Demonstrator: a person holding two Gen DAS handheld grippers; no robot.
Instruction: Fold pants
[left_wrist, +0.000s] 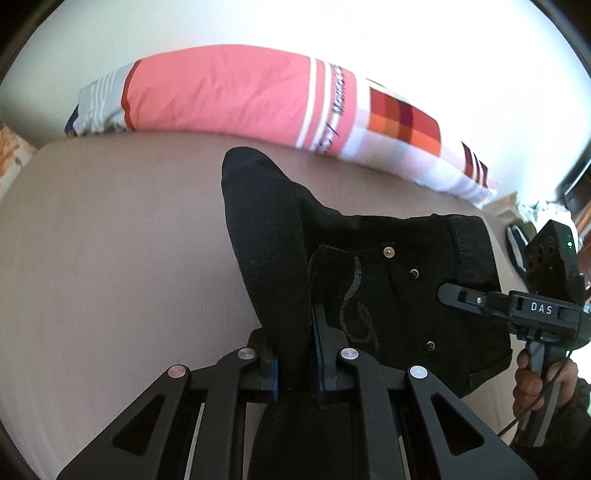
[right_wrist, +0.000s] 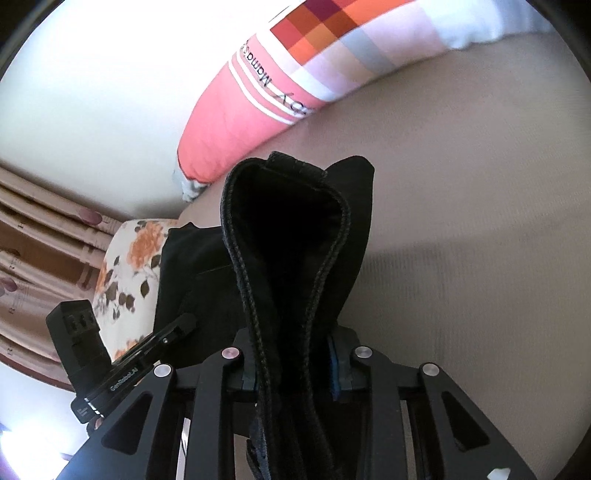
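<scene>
Black pants (left_wrist: 373, 280) lie on a beige bed sheet (left_wrist: 122, 258), with an embroidered back pocket and rivets showing. My left gripper (left_wrist: 293, 369) is shut on a raised fold of the black fabric. My right gripper (right_wrist: 291, 363) is shut on the stitched waistband edge of the pants (right_wrist: 291, 236), which stands up in a loop in front of it. The right gripper also shows in the left wrist view (left_wrist: 461, 297) at the pants' right side. The left gripper also shows in the right wrist view (right_wrist: 184, 325) at lower left.
A long pink, striped and checked pillow (left_wrist: 240, 96) lies along the far edge of the bed against a white wall. A floral cushion (right_wrist: 129, 266) and patterned curtains (right_wrist: 40, 258) stand to the left in the right wrist view.
</scene>
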